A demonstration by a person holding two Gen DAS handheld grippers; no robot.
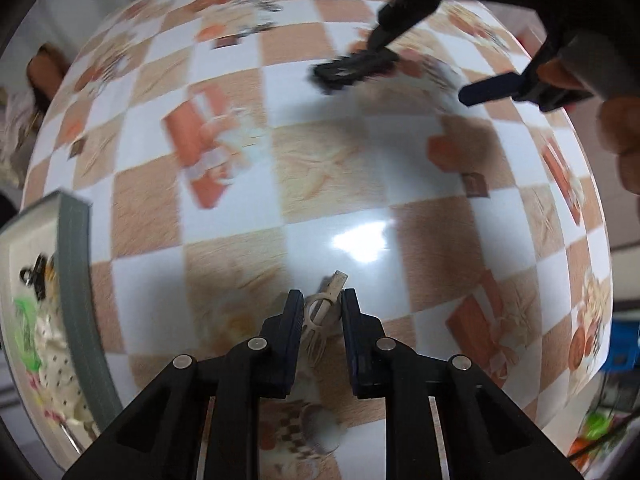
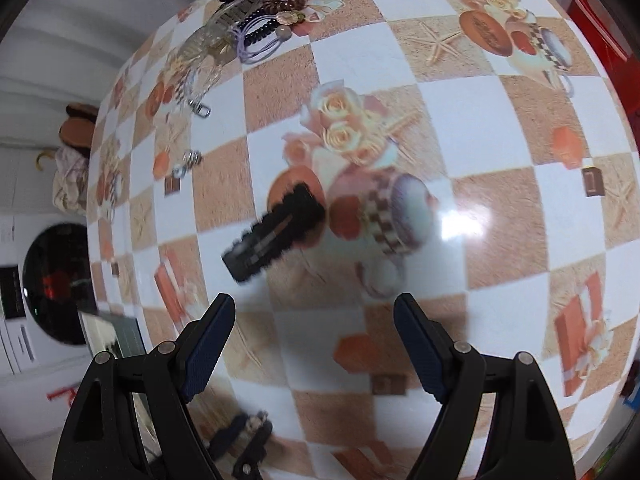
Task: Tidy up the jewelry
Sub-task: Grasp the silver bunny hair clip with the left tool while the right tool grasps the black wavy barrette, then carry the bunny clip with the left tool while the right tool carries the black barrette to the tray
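a: clip [image 1: 325,312] first. it is small and beige, a little claw hair clip, and it sits right between the two fingers of the left gripper [image 1: 322,300]. the fingers are nearly together and look like they pinch its sides, low at 6 o'clock in the left view.

b: why point the gripper down like that?

a: i think because the clip lies flat on the checkered tablecloth [image 1: 224,208], so you pinch it from above. the gray box [image 1: 74,264] at 8 o'clock already has things inside, so i guess the clip goes there.

b: and the other hand?

a: the right gripper [image 2: 314,320] has its fingers wide apart, with nothing between them. it hangs above a black fuzzy hair clip [image 2: 276,232], which lies near the middle of its view, a bit to 10 o'clock. i think it is lining up for that one.

b: count for me.

a: one beige clip, one black fuzzy clip, one gray box, two grippers. a pile of hair ties and clips [image 2: 256,12] waits at 11 o'clock. it is too tangled to count.
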